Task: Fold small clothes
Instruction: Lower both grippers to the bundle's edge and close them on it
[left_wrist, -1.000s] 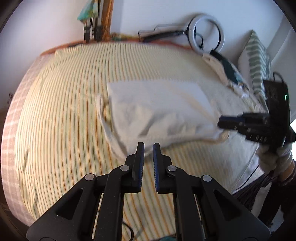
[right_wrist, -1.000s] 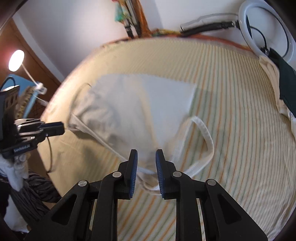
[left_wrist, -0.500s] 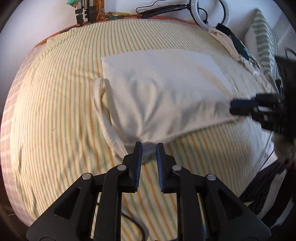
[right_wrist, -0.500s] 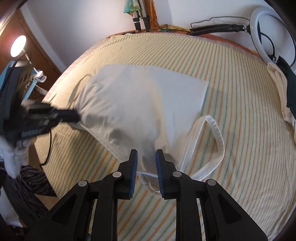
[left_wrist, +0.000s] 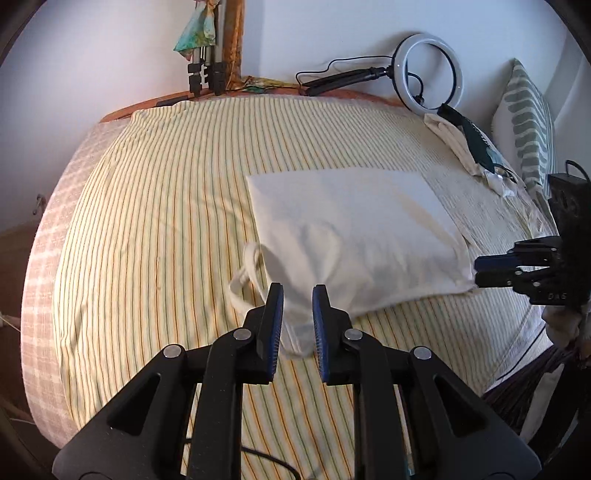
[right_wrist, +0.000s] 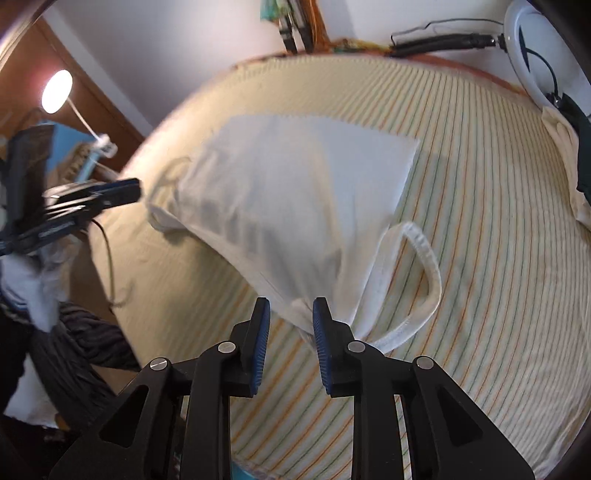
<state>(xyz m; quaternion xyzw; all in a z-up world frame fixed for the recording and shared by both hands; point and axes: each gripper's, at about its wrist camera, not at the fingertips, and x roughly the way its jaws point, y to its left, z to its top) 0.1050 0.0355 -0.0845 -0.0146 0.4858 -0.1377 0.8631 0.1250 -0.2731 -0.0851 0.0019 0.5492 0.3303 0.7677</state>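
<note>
Both tongs — left tongs (left_wrist: 297, 314), right tongs (right_wrist: 291, 325) — gape apart around corners of the cream bag (left_wrist: 354, 236); folding barely begun.

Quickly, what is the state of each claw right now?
Left claw: open, a corner of the white garment lies loose inside.
Right claw: open, another corner loose inside.

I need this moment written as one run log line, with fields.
phase: fold begun | left gripper: open, cloth corner between fingers | right gripper: open, at other corner | white garment: on striped bed sheet
</note>
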